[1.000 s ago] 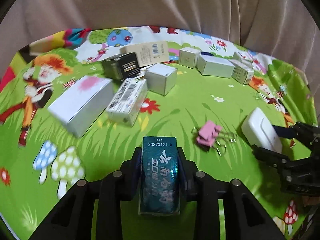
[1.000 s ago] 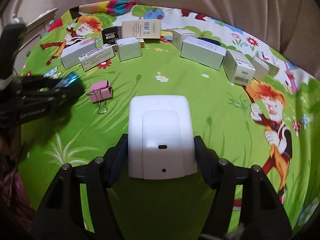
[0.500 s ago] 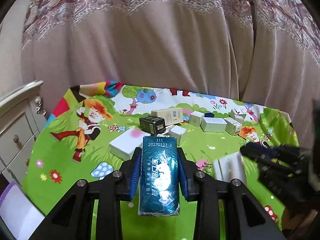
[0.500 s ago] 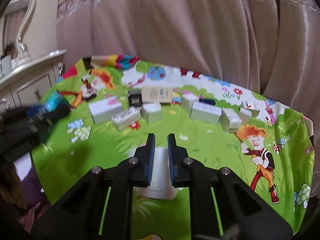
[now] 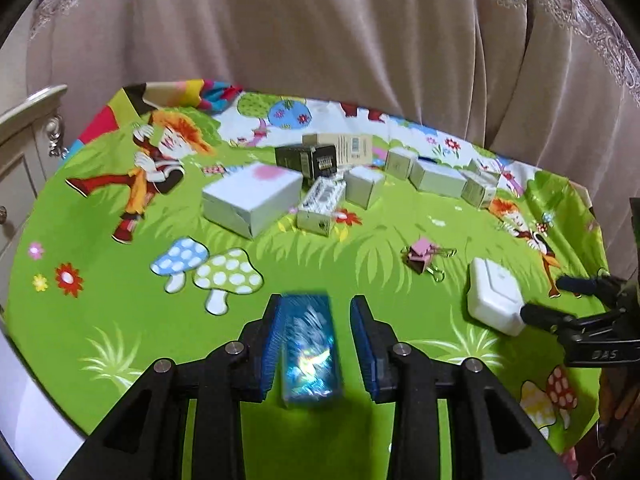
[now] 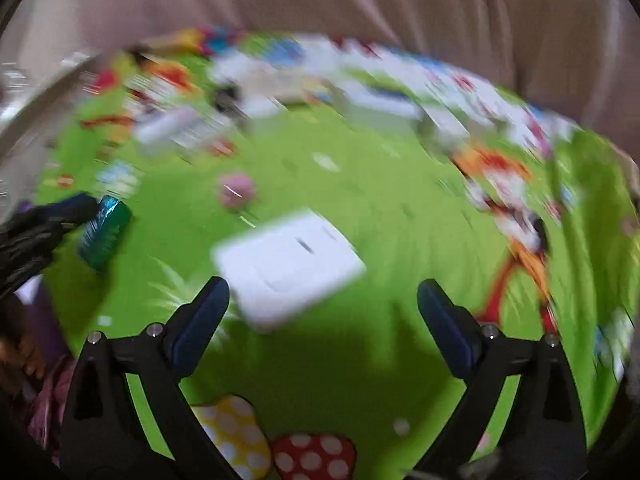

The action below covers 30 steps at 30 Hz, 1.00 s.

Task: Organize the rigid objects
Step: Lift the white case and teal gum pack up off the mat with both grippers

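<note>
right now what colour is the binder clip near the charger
Pink binder clip, black underside, sharpest in the left wrist view.

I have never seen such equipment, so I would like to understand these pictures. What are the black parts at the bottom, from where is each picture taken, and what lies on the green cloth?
The black parts are two-finger grippers that a person holds, one in each hand. Each carries a camera looking forward along its fingers, so there are two views.

In the left view, the left gripper stands open around a teal packet; there is a gap on the right side, so the packet looks released rather than squeezed.

In the blurred right view, the right gripper is wide open, and a white device lies on the cloth just ahead of it, not held.

On the green cartoon tablecloth there are also a pink binder clip, a large white box, a black box and several smaller white boxes farther back. A curtain hangs behind.
</note>
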Available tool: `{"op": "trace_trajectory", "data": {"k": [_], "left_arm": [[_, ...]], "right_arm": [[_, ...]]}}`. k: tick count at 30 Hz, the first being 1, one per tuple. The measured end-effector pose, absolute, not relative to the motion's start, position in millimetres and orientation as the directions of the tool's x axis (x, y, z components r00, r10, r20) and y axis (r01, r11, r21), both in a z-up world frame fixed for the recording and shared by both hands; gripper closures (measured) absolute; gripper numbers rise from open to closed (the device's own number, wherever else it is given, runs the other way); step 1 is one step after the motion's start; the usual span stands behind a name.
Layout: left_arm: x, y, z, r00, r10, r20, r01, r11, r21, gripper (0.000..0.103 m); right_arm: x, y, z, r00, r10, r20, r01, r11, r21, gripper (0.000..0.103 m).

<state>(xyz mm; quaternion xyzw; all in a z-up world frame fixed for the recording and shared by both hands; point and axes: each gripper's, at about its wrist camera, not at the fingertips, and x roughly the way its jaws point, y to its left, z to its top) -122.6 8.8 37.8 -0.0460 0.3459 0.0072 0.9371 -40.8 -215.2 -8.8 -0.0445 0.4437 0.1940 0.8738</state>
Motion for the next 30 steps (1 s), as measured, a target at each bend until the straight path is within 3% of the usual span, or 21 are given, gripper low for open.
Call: {"op": "trace_trajectory", "data": {"k": [3, 6, 10, 13, 15, 17, 19, 21, 22, 24, 25, 30], "left_arm": [[-118.6, 9.4, 35.1, 0.760, -0.016, -0.649, -0.055, 0.995, -0.089, 0.067], [-124.5, 23.7, 39.0, 0.770, -0.024, -0.638, -0.089, 0.985, -0.145, 0.066], [-139.1, 41.5, 43.6, 0.779, 0.009, -0.627, -0.146, 0.975, -0.167, 0.038], [-144.8, 44.4, 47.1, 0.783, -0.010, -0.622, -0.139, 0.972, -0.190, 0.034], [-144.6, 38.5, 49.4, 0.783, -0.038, -0.621, -0.111, 0.974, -0.200, 0.029], [-140.3, 25.4, 51.5, 0.780, -0.059, -0.623, -0.077, 0.979, -0.188, 0.023], [-127.8, 6.3, 48.5, 0.749, -0.017, -0.662, -0.069, 0.992, -0.103, 0.022], [-107.5, -8.1, 29.2, 0.662, 0.038, -0.749, -0.064, 0.998, -0.007, 0.024], [-102.4, -11.1, 22.1, 0.686, 0.049, -0.726, -0.057, 0.998, 0.013, 0.030], [-88.1, -12.9, 9.2, 0.680, 0.030, -0.732, -0.039, 0.999, 0.004, 0.051], [-81.1, -14.9, 3.1, 0.680, 0.021, -0.733, -0.022, 1.000, 0.009, 0.069], [-66.0, -10.0, -21.8, 0.707, -0.039, -0.706, 0.009, 0.999, -0.045, 0.069]], "right_arm": [[-41.3, -212.2, -29.1, 0.397, 0.336, -0.854, -0.254, 0.934, 0.250, 0.005], [-50.4, -183.3, -29.3, 0.446, 0.275, -0.852, -0.252, 0.952, 0.175, 0.005], [-38.1, -150.2, -36.2, 0.496, 0.221, -0.840, -0.193, 0.971, 0.141, 0.005], [-21.7, -137.4, -41.5, 0.535, 0.149, -0.832, -0.173, 0.983, 0.065, 0.007], [-14.5, -138.7, -42.3, 0.545, 0.165, -0.822, -0.201, 0.978, 0.063, 0.013], [-15.5, -145.2, -41.0, 0.558, 0.187, -0.809, -0.247, 0.968, 0.053, 0.031], [-21.2, -160.2, -41.2, 0.555, 0.203, -0.807, -0.270, 0.961, 0.057, 0.035], [-28.5, -175.3, -43.9, 0.556, 0.244, -0.795, -0.290, 0.953, 0.089, 0.035], [-33.8, -181.3, -44.7, 0.564, 0.243, -0.789, -0.297, 0.951, 0.080, 0.035], [-40.3, -190.6, -45.4, 0.559, 0.273, -0.783, -0.304, 0.946, 0.113, 0.035], [-41.9, -193.1, -45.4, 0.563, 0.282, -0.777, -0.301, 0.945, 0.126, 0.035], [-45.6, -209.5, -38.8, 0.605, 0.324, -0.727, -0.272, 0.943, 0.193, 0.035]]}}
